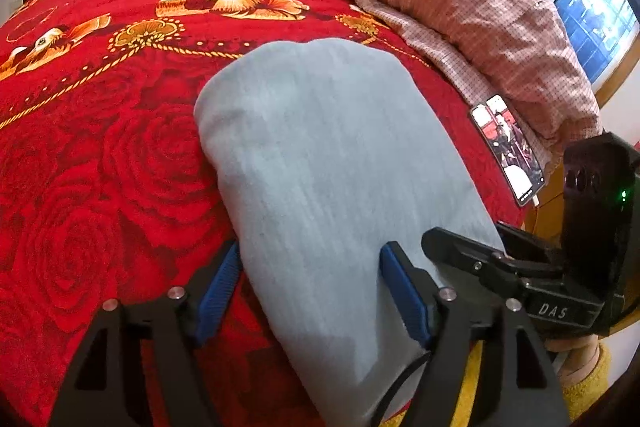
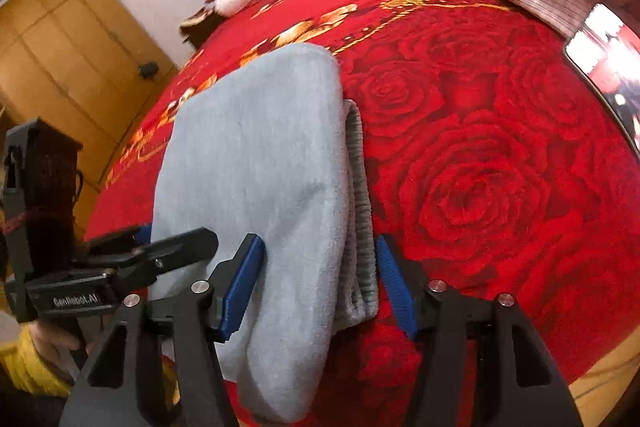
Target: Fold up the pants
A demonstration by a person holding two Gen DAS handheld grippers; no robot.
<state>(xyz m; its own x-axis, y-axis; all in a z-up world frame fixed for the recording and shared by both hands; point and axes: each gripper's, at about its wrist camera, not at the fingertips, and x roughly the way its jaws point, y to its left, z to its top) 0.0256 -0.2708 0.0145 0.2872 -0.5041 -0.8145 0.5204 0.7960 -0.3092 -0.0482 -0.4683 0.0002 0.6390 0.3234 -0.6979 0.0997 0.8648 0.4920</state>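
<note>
Both of my grippers stand spread with nothing pinched: in the left view, the left gripper (image 1: pixel 312 291) straddles the near left edge of the folded pants (image 1: pixel 332 163) lying mid-frame on the red bedspread (image 1: pixel 100 167). In the right view, the right gripper (image 2: pixel 320 283) brackets the waistband (image 2: pixel 360 203) side, probably placed to square the bundle.
</note>
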